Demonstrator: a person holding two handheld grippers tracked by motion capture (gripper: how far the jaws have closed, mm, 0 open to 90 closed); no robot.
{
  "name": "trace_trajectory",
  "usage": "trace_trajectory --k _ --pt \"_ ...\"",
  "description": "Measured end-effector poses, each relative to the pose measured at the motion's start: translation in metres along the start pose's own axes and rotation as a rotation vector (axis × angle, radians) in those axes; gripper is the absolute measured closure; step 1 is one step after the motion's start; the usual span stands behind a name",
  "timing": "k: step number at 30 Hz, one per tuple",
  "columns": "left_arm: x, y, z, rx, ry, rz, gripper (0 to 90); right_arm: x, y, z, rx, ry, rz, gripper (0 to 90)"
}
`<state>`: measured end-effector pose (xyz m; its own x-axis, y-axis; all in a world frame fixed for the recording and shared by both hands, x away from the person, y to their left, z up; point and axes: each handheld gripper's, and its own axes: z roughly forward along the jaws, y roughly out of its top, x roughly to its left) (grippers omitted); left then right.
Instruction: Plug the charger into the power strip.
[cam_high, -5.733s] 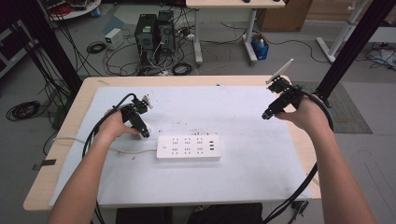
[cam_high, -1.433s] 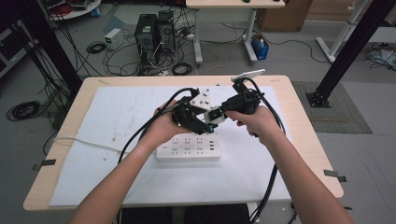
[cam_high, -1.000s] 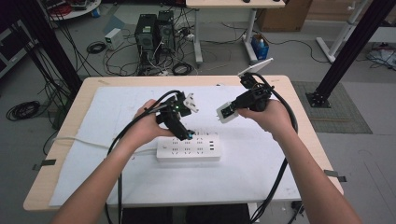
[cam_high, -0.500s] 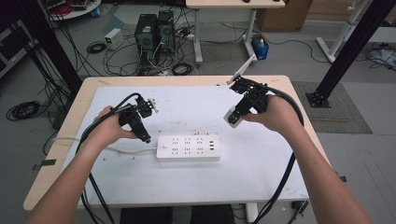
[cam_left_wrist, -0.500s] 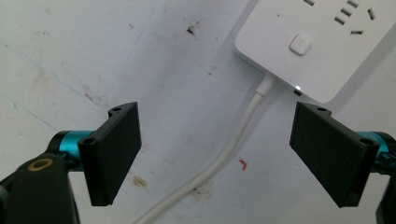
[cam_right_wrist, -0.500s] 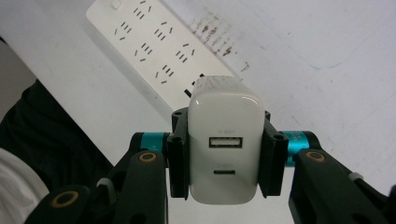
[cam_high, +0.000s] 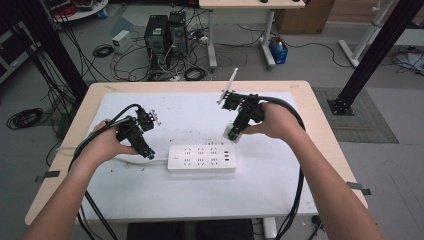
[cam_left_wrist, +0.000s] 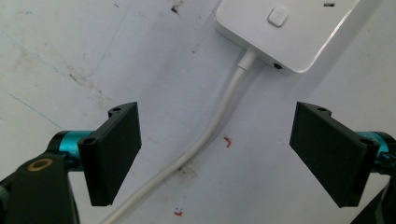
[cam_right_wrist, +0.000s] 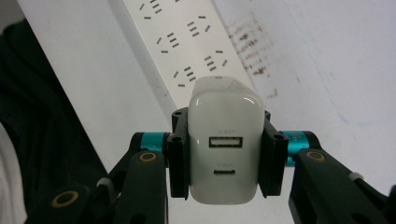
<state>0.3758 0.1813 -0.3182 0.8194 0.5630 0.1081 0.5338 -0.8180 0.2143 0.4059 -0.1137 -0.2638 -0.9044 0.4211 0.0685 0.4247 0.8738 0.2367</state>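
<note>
A white power strip (cam_high: 201, 158) lies flat in the middle of the white table mat; its switch end (cam_left_wrist: 285, 29) and white cord (cam_left_wrist: 210, 130) fill the top of the left gripper view. My left gripper (cam_high: 148, 151) hovers just left of the strip's cord end, open, its jaws spread either side of the cord with nothing held. My right gripper (cam_high: 233, 132) is shut on a white USB charger (cam_right_wrist: 225, 151), its two ports facing the camera. The charger (cam_high: 232, 131) hangs above the strip's right half (cam_right_wrist: 180, 42), apart from it.
The wooden table (cam_high: 320, 125) carries a stained white mat (cam_high: 190, 192). Black cables trail from both grippers over the near edge. On the floor behind stand computer towers (cam_high: 164, 32) and tangled cables; a black frame post (cam_high: 370, 55) rises at the right.
Both hands were together above the strip about a second ago. Since then my left gripper has pulled back left and down to the cord end, and my right gripper has carried the charger toward the strip.
</note>
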Motion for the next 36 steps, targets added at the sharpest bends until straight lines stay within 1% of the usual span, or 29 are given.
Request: trace_trajectory --k 1,2,3,4,5,6,7,8,9,10,11,12,13,15,16,18,19,20,22,24,25,26,27,28,29,30,34,35,36 --pt "0.0 -0.002 -0.001 0.0 0.001 0.0 16.7 0.0 0.0 0.0 0.0 0.0 0.0 62.2" --pt "-0.003 -0.006 0.0 -0.005 -0.007 0.002 16.7 0.001 0.01 0.014 0.02 0.001 -0.055 62.2" --pt "-0.003 -0.006 0.0 -0.005 -0.007 0.002 16.7 0.001 0.01 0.014 0.02 0.001 -0.055 62.2" --pt "-0.003 -0.007 0.0 0.011 -0.008 0.015 16.7 0.003 0.015 0.02 0.037 0.005 -0.081 62.3" --pt "-0.004 -0.009 0.002 0.012 -0.008 0.011 16.7 0.003 0.019 0.027 0.053 0.002 -0.122 62.3" --pt "-0.005 -0.01 0.003 0.012 -0.006 0.005 16.6 0.005 0.023 0.033 0.063 0.003 -0.14 62.3" --pt "-0.005 -0.011 0.004 0.008 -0.01 -0.001 16.7 0.005 0.029 0.045 0.084 0.011 -0.176 62.3" --pt "-0.004 -0.013 0.004 0.003 -0.015 -0.005 16.7 0.005 0.029 0.045 0.084 0.011 -0.176 62.3" --pt "-0.005 -0.014 0.005 -0.005 -0.02 -0.007 16.6 0.006 0.034 0.055 0.103 0.006 -0.226 62.3" --pt "-0.006 -0.015 0.005 -0.01 -0.024 -0.001 16.6 0.006 0.034 0.055 0.103 0.006 -0.226 62.3" --pt "-0.006 -0.016 0.006 -0.016 -0.026 0.0 16.6 0.007 0.035 0.06 0.115 0.009 -0.249 62.2" --pt "-0.006 -0.016 0.006 -0.016 -0.026 0.0 16.7 0.007 0.035 0.06 0.115 0.009 -0.249 62.2" --pt "-0.007 -0.018 0.007 -0.022 -0.031 -0.011 16.7 0.008 0.036 0.065 0.119 0.001 -0.277 62.3" --pt "-0.008 -0.02 0.006 -0.012 -0.029 0.0 16.6 0.008 0.039 0.077 0.13 -0.015 -0.324 62.3" --pt "-0.009 -0.021 0.006 -0.021 -0.031 -0.012 16.6 0.007 0.04 0.08 0.137 -0.014 -0.329 62.3" --pt "-0.009 -0.022 0.004 -0.025 -0.033 -0.016 16.6 0.007 0.042 0.084 0.137 -0.016 -0.341 62.3" --pt "-0.009 -0.023 0.004 -0.03 -0.034 -0.022 16.7 0.007 0.043 0.086 0.147 -0.005 -0.341 62.3" --pt "-0.009 -0.024 0.003 -0.031 -0.034 -0.027 16.6 0.008 0.044 0.088 0.151 -0.006 -0.356 62.3" --pt "-0.009 -0.024 0.003 -0.026 -0.03 -0.024 16.7 0.008 0.045 0.092 0.17 -0.001 -0.363 62.3" --pt "-0.009 -0.024 0.004 -0.026 -0.03 -0.029 16.6 0.007 0.046 0.096 0.163 -0.022 -0.39 62.3" --pt "-0.01 -0.024 0.004 -0.028 -0.032 -0.033 16.7 0.005 0.046 0.097 0.174 0.001 -0.385 62.3" --pt "-0.01 -0.024 0.005 -0.027 -0.036 -0.036 16.7 0.005 0.046 0.098 0.164 0.007 -0.39 62.3" --pt "-0.01 -0.024 0.006 -0.022 -0.036 -0.031 16.7 0.005 0.047 0.098 0.154 -0.005 -0.393 62.3" --pt "-0.01 -0.024 0.006 -0.022 -0.036 -0.031 16.6 0.005 0.047 0.098 0.154 -0.005 -0.393 62.3" --pt "-0.01 -0.023 0.007 -0.021 -0.039 -0.028 16.6 0.005 0.047 0.099 0.168 0.008 -0.389 62.4" --pt "-0.01 -0.023 0.008 -0.02 -0.038 -0.028 16.6 0.007 0.047 0.103 0.173 -0.006 -0.424 62.4" --pt "-0.009 -0.021 0.012 -0.017 -0.046 -0.03 16.6 0.007 0.048 0.104 0.18 -0.009 -0.444 62.8" --pt "-0.01 -0.02 0.013 -0.018 -0.047 -0.034 16.6 0.007 0.048 0.106 0.192 -0.009 -0.438 62.9" --pt "-0.01 -0.02 0.014 -0.018 -0.048 -0.034 16.6 0.008 0.048 0.113 0.212 -0.018 -0.454 63.0"
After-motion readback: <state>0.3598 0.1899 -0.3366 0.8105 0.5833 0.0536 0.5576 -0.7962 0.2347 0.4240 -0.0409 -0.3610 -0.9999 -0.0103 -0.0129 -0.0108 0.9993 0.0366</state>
